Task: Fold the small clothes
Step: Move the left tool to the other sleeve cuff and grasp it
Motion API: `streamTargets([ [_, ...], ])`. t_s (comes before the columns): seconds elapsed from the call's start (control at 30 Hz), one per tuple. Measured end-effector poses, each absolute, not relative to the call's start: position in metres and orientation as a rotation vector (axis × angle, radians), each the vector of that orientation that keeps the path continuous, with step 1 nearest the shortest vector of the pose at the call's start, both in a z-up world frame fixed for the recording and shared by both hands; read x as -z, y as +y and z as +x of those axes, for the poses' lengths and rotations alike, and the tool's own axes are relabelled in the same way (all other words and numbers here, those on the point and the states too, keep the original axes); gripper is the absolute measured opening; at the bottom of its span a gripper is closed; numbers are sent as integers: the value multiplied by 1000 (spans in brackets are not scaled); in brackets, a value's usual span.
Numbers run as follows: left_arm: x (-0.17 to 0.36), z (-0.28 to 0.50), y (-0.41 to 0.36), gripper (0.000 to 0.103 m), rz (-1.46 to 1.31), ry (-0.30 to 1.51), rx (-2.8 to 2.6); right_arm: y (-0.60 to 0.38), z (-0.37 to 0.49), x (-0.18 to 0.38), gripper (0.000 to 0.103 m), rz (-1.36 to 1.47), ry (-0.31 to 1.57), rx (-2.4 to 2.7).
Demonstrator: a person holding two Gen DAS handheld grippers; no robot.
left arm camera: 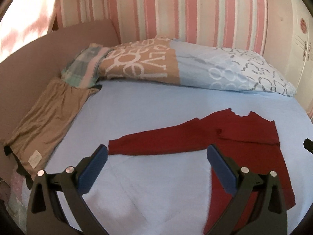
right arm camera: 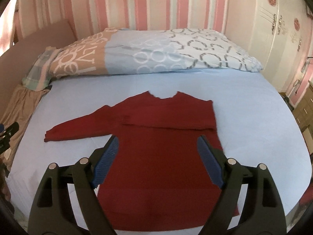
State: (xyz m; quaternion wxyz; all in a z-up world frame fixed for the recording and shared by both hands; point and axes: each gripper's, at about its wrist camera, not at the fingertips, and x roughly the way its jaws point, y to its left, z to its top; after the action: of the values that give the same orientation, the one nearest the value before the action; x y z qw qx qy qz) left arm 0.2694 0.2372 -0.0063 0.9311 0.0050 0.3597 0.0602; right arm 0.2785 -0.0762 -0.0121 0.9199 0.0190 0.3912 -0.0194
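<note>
Pink, white and pale green striped wallpaper (right arm camera: 148,4) behind a bed (right arm camera: 244,101) under a light blue sheet. Patterned pillow (right arm camera: 156,54) in tan, blue and white along the headboard side. White wardrobe (right arm camera: 273,39) with red round stickers at right. Plain pinkish board (left arm camera: 29,62) standing at left. Soft, dim indoor light.

A dark red sweater (right arm camera: 164,137) is seen laid flat on the light blue bed (right arm camera: 254,117), neck toward the patterned duvet (right arm camera: 156,56). One sleeve is stretched out to the left, while the other is folded across the chest. The right gripper (right arm camera: 156,162) is held above the sweater's body with its blue-padded fingers (right arm camera: 106,162) spread apart, nothing between them. A tan garment (right arm camera: 19,105) is seen at the bed's left edge.
</note>
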Motion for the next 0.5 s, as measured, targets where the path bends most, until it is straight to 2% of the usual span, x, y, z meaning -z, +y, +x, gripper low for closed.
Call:
streamTargets([
  [0.5,123,357,311,101,-14,816,-264,12,385,100,83,-102,804,-130],
])
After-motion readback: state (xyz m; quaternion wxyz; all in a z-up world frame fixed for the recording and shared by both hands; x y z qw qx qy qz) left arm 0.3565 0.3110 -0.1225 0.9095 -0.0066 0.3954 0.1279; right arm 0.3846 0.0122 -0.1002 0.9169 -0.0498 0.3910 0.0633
